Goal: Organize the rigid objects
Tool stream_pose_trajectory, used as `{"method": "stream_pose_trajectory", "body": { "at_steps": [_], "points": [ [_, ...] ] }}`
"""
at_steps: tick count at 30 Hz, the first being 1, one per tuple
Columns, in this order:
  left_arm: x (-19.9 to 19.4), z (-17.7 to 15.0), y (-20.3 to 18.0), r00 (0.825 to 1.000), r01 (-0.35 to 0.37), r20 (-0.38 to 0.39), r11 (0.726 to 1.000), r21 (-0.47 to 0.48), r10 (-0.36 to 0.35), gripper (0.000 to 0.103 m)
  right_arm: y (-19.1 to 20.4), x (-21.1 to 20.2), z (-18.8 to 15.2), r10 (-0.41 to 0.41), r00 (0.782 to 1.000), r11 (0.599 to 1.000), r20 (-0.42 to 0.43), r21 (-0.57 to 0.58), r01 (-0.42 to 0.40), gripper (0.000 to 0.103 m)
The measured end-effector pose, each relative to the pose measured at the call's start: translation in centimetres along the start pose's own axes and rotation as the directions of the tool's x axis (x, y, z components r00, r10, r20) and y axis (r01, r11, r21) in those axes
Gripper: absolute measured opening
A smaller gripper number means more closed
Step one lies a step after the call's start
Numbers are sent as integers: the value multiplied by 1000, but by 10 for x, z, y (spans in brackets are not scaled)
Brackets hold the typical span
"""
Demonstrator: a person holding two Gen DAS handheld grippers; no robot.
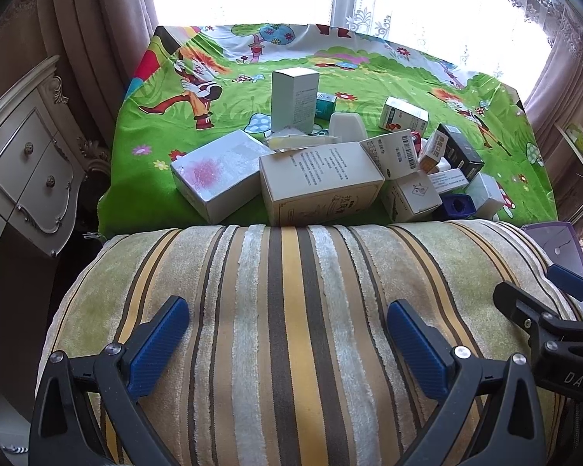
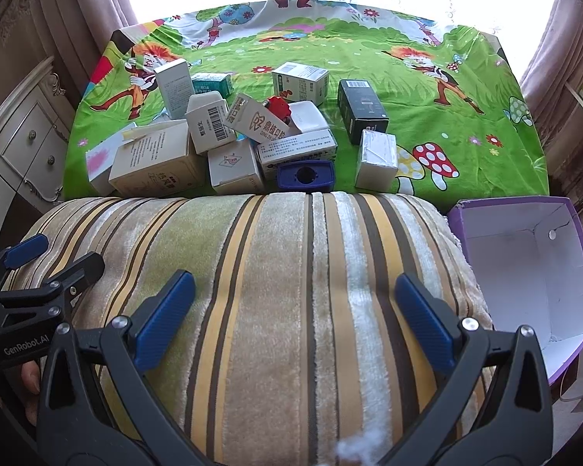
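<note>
Over the striped cushion (image 2: 291, 291), left tongs (image 1: 287, 334) and right tongs (image 2: 295, 310) both spread wide, empty; boxes (image 2: 229, 143) piled on table (image 2: 466, 97) ahead.

A green cloth (image 2: 427, 89) printed with cartoon figures, red spotted mushrooms, flowers and trees covers the table. A cushion (image 2: 291, 291) in front is striped lengthwise in cream, pale green, yellow and brown. Most cartons are white or cream with dark print; one white box (image 1: 217, 171) carries a pink blotch. There is a black box (image 2: 363, 110), a teal box (image 2: 212, 83), a dark blue block (image 2: 305, 174) and a small red item (image 2: 278, 108). The open bin (image 2: 524, 272) is purple outside, white inside. Both grippers have black frames with blue pads (image 2: 165, 316). The curtains (image 1: 97, 39) are dusty pink-brown.
</note>
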State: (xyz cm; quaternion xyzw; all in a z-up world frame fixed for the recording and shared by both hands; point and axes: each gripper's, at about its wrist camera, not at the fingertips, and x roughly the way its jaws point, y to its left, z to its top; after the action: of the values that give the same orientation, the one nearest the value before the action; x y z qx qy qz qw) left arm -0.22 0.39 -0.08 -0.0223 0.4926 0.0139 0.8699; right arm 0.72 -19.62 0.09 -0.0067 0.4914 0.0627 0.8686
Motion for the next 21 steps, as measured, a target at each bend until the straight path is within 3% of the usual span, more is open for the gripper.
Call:
{"method": "stream_pose_trajectory", "body": {
  "at_steps": [9, 21],
  "points": [
    [-2, 0, -1, 1000, 6, 8, 1000, 5, -6, 103, -2, 0, 3, 18, 1000, 1000, -17, 9, -18, 103],
    [-5, -1, 3, 998, 56, 21, 998, -2, -56, 103, -7, 2, 9, 88, 991, 995, -103, -30, -92, 103]
  ]
}}
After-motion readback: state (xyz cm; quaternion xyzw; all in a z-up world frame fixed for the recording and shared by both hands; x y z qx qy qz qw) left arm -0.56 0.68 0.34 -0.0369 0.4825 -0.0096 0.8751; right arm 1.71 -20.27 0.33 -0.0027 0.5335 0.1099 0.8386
